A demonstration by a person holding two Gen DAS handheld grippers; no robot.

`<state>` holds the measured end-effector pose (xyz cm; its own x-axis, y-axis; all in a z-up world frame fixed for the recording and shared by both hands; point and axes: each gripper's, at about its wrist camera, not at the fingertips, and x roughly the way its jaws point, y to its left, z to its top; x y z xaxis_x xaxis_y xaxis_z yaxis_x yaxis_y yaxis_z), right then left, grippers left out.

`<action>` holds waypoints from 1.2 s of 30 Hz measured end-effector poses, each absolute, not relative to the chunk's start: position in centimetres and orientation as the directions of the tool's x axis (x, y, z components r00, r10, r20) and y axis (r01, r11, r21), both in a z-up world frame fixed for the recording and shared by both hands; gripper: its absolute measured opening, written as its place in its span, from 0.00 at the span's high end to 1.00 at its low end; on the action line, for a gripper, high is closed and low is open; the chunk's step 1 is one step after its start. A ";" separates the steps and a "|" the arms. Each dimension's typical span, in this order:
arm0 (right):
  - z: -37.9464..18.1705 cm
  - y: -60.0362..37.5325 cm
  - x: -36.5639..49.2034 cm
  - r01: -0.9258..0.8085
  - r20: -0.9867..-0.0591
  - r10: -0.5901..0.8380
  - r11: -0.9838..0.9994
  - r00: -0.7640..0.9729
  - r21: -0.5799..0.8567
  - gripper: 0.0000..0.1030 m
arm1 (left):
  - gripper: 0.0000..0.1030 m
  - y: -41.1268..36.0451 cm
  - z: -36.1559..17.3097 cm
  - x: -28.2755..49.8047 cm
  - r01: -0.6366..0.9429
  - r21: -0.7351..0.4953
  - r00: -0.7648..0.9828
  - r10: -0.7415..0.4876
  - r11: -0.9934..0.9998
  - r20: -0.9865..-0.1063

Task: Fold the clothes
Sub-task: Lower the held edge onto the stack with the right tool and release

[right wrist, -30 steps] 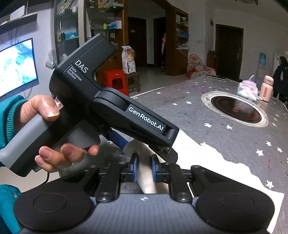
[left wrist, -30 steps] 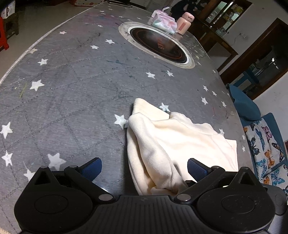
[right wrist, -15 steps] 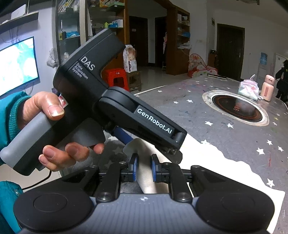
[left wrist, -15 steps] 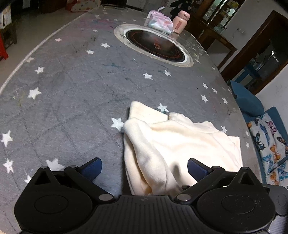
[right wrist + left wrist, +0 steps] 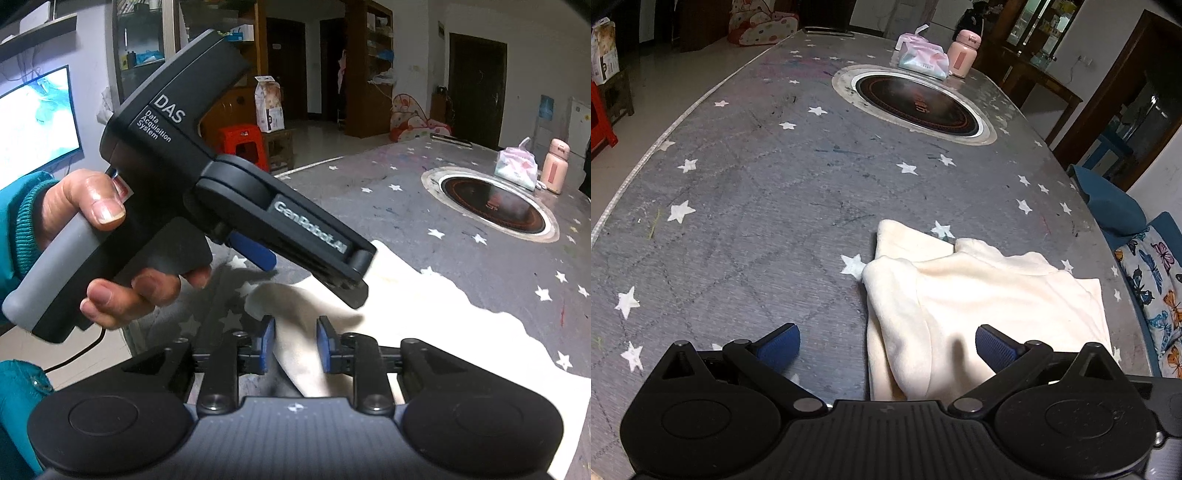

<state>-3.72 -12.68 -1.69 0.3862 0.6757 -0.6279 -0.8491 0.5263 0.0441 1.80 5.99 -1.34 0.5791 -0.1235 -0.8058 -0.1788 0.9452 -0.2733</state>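
Observation:
A cream fleece garment (image 5: 979,302) lies partly folded on the grey star-patterned table (image 5: 757,206). My left gripper (image 5: 886,343) is open, just above the garment's near left edge, and holds nothing. In the right wrist view the garment (image 5: 443,317) runs off to the right, and a fold of it lies between the pads of my right gripper (image 5: 291,345). The jaws stand partly open around that fold with gaps on both sides. The left gripper's body (image 5: 221,192), held in a hand, hangs over the cloth just ahead.
A round inset hotplate (image 5: 916,103) sits in the table's far middle, with a tissue pack (image 5: 923,59) and a pink bottle (image 5: 964,55) behind it. The table's curved edge runs along the left. A blue chair with a butterfly cushion (image 5: 1156,280) stands at the right.
My right gripper has opened from shut on the cloth to partly open. The left gripper has tilted and drawn back a little, staying open over the garment.

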 end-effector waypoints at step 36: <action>-3.8 -21.5 6.4 -0.516 -0.687 0.422 0.853 0.592 0.080 0.67 | 0.01 6.1 -1.7 3.6 -0.178 -0.134 0.592 -0.002 0.975 -0.806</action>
<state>6.41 -21.54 -3.83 0.5919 0.4220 -0.6868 -0.5158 0.8530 0.0796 3.64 6.11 -1.65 0.5921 -0.0025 -0.8058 -0.1777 0.9750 -0.1336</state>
